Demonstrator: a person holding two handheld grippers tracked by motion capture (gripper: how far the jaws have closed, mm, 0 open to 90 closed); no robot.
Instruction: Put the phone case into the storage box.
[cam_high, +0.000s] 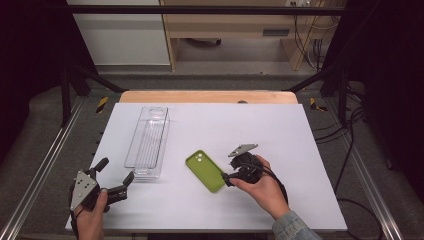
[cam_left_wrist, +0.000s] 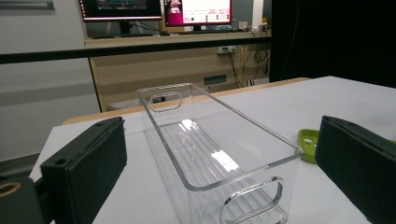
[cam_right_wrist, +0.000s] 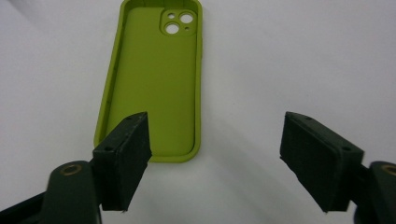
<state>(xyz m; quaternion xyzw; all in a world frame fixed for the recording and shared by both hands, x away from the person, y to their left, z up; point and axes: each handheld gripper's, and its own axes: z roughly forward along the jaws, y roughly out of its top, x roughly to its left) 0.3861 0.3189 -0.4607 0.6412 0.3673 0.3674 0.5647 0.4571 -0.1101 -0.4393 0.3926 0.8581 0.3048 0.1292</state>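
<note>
A green silicone phone case is seen lying flat on the white-topped desk, inner side up, with its camera cut-outs at the far end. The right claw is held just at the near end of this case; in the right gripper view its jaws are spread apart above the desk, the left pad overlapping the near corner of the case, and nothing is gripped between them. The left claw is held wide open near the front left of the desk, pointed at the near end of a long clear plastic bin with handle cut-outs. This bin stands upright, well to the left of the case, and is not touched by either pad.
</note>
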